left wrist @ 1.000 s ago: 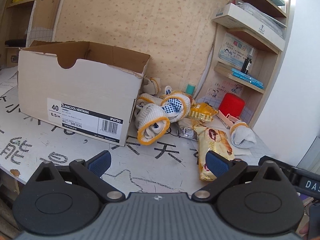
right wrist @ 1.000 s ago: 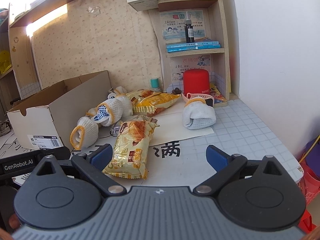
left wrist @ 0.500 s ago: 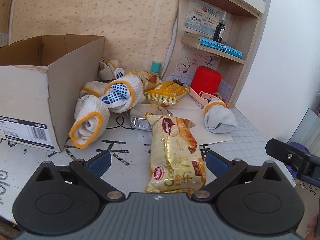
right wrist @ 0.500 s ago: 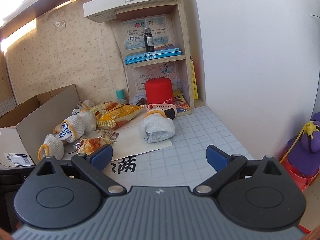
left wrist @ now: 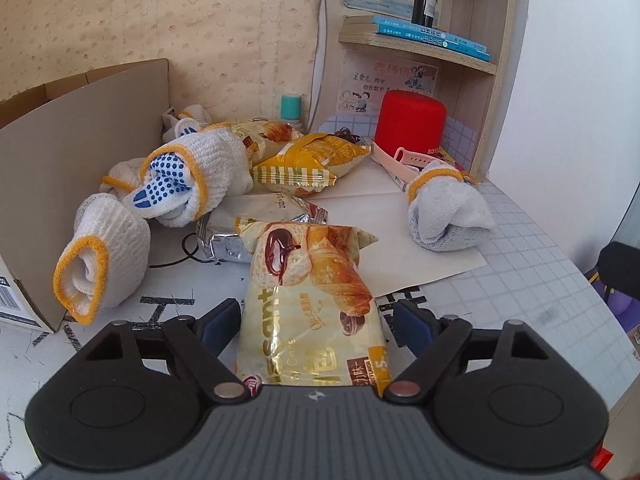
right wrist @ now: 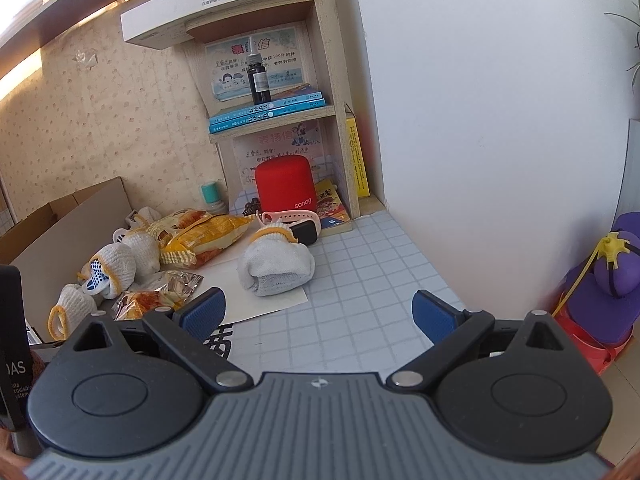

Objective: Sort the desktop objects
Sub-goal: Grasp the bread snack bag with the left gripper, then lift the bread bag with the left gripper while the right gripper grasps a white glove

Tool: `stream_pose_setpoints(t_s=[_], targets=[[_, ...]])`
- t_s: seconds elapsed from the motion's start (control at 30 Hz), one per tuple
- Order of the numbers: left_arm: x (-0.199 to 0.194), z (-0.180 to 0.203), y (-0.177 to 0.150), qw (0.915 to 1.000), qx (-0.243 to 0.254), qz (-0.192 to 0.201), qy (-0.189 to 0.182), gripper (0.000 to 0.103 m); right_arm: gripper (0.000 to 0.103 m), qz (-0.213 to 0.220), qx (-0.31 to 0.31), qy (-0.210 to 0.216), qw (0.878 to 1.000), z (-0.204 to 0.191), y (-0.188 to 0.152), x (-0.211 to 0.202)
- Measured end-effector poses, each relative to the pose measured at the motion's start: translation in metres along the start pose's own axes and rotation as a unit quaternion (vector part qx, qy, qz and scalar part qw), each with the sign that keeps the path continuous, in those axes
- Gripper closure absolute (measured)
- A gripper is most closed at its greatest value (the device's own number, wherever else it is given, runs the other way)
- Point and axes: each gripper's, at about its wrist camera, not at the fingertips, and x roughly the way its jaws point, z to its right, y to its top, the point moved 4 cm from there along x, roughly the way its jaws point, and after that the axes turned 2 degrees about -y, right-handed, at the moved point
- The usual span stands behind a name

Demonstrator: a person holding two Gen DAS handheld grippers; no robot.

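Glossy cream-and-gold croissant packet (left wrist: pixel 312 300) lies on the desk between the spread blue pads of the left gripper (left wrist: pixel 316 322), neither pad visibly pressing it. Just left of the packet: rolled white knit gloves with yellow cuffs (left wrist: pixel 104 256), against the brown cardboard box (left wrist: pixel 76 152). Right gripper (right wrist: pixel 318 312), well right of the packet, hangs wide apart over bare desk.

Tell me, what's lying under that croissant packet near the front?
The croissant packet lies with its far end on a crumpled silver wrapper and its middle over the white paper sheet. The desk beneath its near end is covered from view.
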Motion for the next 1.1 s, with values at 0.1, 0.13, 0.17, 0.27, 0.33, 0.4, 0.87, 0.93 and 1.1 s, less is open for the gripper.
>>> stream_pose_setpoints(t_s=[0.1,0.13,0.17,0.27,0.33,0.4,0.87,0.93,1.1], targets=[[0.0,-0.002,-0.002,0.9995,0.015,0.017,0.024,0.037,0.006,-0.008,-0.004,0.006,1.0,-0.005,-0.002,0.005],[-0.001,-0.002,-0.002,0.9989,0.024,0.022,0.035,0.04,0.006,-0.01,-0.008,0.008,1.0,-0.009,-0.003,0.006],[-0.001,-0.004,-0.002,0.9988,0.023,0.024,0.037,0.04,0.006,-0.011,-0.012,0.01,1.0,-0.012,-0.004,0.007],[-0.004,-0.008,-0.001,0.9989,0.023,0.03,0.028,0.044,0.006,-0.013,-0.017,0.021,1.0,-0.023,-0.004,0.008],[-0.008,-0.009,-0.002,0.9985,0.028,0.035,0.031,0.046,0.006,-0.013,-0.025,0.029,0.999,-0.033,-0.003,0.008],[-0.015,-0.013,-0.003,0.9983,0.028,0.042,0.03,0.047,0.006,-0.013,-0.033,0.038,0.999,-0.042,-0.004,0.009],[-0.089,-0.063,-0.018,0.9947,0.042,0.076,0.054,0.047,0.006,-0.031,-0.079,0.111,0.99,-0.125,-0.009,0.028],[-0.103,-0.072,-0.018,0.9938,0.038,0.084,0.062,0.047,0.006,-0.034,-0.087,0.12,0.988,-0.139,-0.009,0.031],[-0.13,-0.095,-0.024,0.9904,0.028,0.097,0.094,0.047,0.006,-0.041,-0.101,0.151,0.982,-0.177,-0.012,0.038]])
